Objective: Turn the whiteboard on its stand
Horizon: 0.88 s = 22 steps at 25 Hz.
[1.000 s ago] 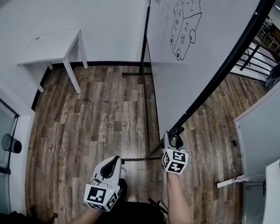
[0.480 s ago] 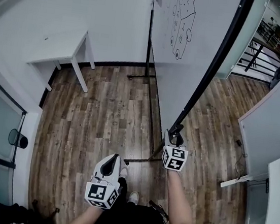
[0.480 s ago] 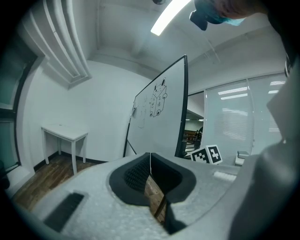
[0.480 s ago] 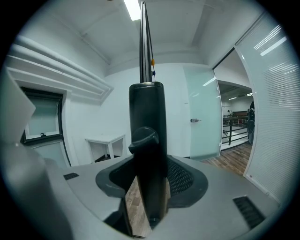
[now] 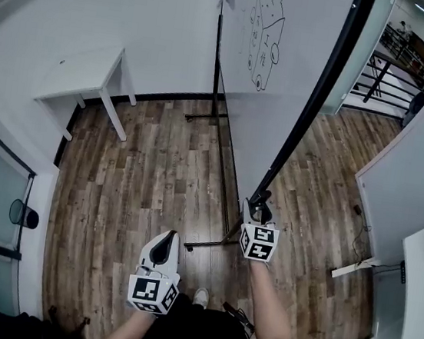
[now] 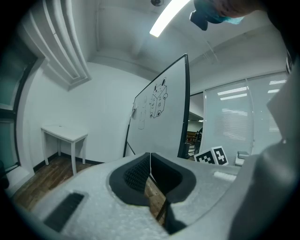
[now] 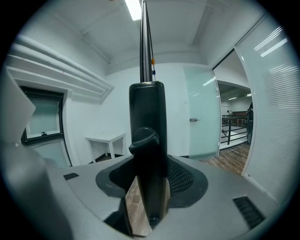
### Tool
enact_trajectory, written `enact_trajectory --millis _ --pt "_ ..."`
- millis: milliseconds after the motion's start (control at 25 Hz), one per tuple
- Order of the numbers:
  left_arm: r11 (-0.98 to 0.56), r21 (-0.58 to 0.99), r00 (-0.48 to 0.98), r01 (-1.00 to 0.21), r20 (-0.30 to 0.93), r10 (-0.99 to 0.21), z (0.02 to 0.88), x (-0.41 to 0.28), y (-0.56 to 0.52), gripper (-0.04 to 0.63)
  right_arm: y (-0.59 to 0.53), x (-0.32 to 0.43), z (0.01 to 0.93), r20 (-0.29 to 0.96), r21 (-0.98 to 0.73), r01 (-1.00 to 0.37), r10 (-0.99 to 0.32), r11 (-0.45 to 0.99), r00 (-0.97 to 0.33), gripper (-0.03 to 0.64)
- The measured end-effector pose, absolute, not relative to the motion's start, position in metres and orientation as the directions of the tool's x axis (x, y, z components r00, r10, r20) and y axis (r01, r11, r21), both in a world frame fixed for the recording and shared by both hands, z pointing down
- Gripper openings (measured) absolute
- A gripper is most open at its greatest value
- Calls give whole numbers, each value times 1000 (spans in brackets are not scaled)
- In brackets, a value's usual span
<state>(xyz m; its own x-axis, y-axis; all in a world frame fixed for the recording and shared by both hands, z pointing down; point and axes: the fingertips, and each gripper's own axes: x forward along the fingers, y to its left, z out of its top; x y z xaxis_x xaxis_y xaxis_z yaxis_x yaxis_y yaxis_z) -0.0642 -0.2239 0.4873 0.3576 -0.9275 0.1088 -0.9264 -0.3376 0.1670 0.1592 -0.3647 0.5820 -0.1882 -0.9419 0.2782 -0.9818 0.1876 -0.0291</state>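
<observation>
Your right gripper [image 5: 258, 204] is clenched on the black near upright [image 7: 147, 140] of the whiteboard [image 5: 286, 74]. Your left gripper [image 5: 164, 245] idles low, jaws pressed together on nothing. Swing from this one hold and your jaws may slide on the upright, or a stand foot [image 5: 206, 243] may snag on the wood floor [image 5: 133, 178] and tip the frame. The far end could also strike the wall [image 5: 161, 26]. The whiteboard stands ahead of you, edge-on, long axis running away toward that wall, drawn face turned left toward the white table [image 5: 82, 70].
</observation>
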Motion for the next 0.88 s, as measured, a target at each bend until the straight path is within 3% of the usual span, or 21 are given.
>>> enact_trajectory --millis 880 --pt "-324 174 344 -930 101 -933 478 -79 -193 21 -345 160 574 281 -25 -983 -942 183 -182 196"
